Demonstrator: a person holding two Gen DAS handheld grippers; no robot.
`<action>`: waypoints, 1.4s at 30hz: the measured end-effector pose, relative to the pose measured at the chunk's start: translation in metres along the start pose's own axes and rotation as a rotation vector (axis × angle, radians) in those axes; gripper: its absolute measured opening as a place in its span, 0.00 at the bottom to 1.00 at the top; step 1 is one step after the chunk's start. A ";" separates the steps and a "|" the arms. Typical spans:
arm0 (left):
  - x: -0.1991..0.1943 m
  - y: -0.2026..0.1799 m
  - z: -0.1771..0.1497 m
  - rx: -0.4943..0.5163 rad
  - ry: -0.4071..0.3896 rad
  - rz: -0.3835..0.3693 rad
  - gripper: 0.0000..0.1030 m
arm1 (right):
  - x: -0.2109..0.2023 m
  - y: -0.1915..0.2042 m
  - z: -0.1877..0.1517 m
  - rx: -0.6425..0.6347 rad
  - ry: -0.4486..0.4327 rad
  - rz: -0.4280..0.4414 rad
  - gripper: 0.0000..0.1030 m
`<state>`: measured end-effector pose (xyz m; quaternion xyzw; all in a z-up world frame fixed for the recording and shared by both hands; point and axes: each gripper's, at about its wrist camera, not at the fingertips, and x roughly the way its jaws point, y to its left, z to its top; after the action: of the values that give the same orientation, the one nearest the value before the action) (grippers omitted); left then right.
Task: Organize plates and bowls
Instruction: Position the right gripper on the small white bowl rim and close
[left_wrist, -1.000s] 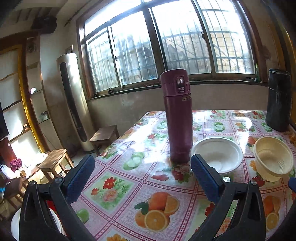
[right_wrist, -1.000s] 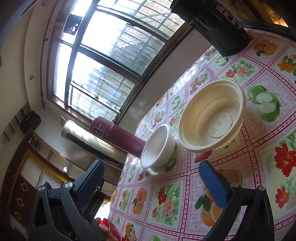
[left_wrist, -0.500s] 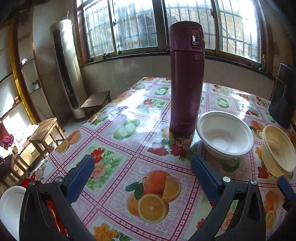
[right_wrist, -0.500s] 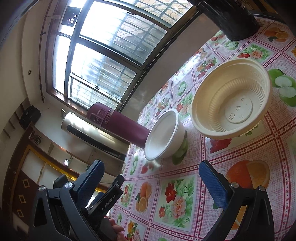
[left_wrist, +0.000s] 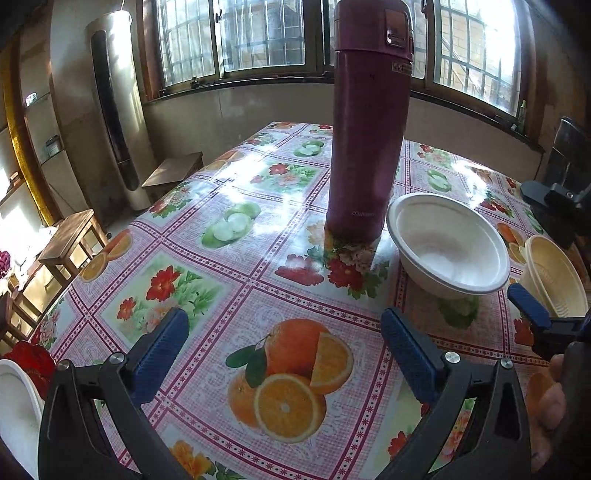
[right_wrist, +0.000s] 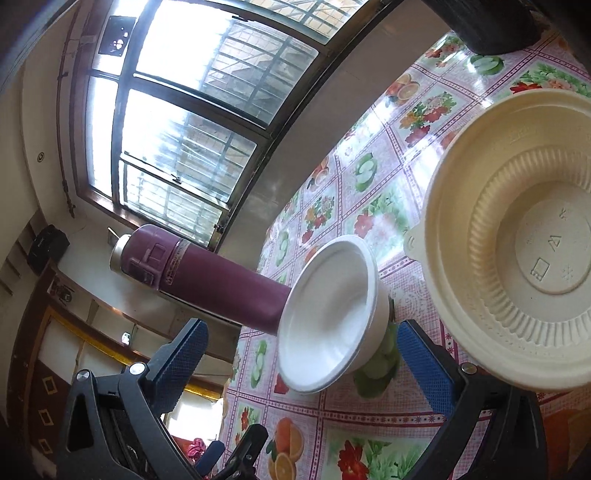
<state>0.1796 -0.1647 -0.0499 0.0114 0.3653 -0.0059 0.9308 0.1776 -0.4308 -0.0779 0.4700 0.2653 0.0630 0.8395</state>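
Note:
A white bowl (left_wrist: 448, 245) stands on the fruit-print tablecloth (left_wrist: 207, 273) beside a tall maroon flask (left_wrist: 367, 122). A cream ribbed plastic bowl (left_wrist: 554, 275) sits to its right. My left gripper (left_wrist: 284, 350) is open and empty, low over the cloth in front of the flask. My right gripper (right_wrist: 301, 360) is open and empty; the white bowl (right_wrist: 328, 317) lies between its fingers and the cream bowl (right_wrist: 517, 240) is just right of the right finger. The right gripper's fingertip (left_wrist: 530, 314) shows beside the cream bowl in the left wrist view.
A black cylinder (left_wrist: 569, 155) stands at the table's far right, also at the top of the right wrist view (right_wrist: 495, 26). A white dish edge (left_wrist: 16, 402) shows at the lower left. Wooden stools (left_wrist: 70, 240) and a tall floor unit (left_wrist: 116, 107) stand left of the table.
Both grippers have moved forward and lower toward the bowls. The right gripper has closed in so the white bowl now lies between its fingers. Both stay open.

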 end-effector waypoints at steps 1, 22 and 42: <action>0.001 0.000 0.000 0.000 0.003 -0.002 1.00 | 0.002 -0.001 0.002 -0.002 0.002 0.000 1.00; 0.008 -0.015 0.006 0.040 -0.001 0.004 1.00 | 0.001 0.005 0.007 -0.043 -0.004 -0.027 1.00; 0.034 -0.042 0.053 -0.004 0.004 -0.020 1.00 | -0.003 0.005 0.011 -0.023 0.007 -0.001 1.00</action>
<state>0.2394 -0.2080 -0.0350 0.0060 0.3674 -0.0146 0.9299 0.1817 -0.4376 -0.0678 0.4600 0.2679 0.0672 0.8439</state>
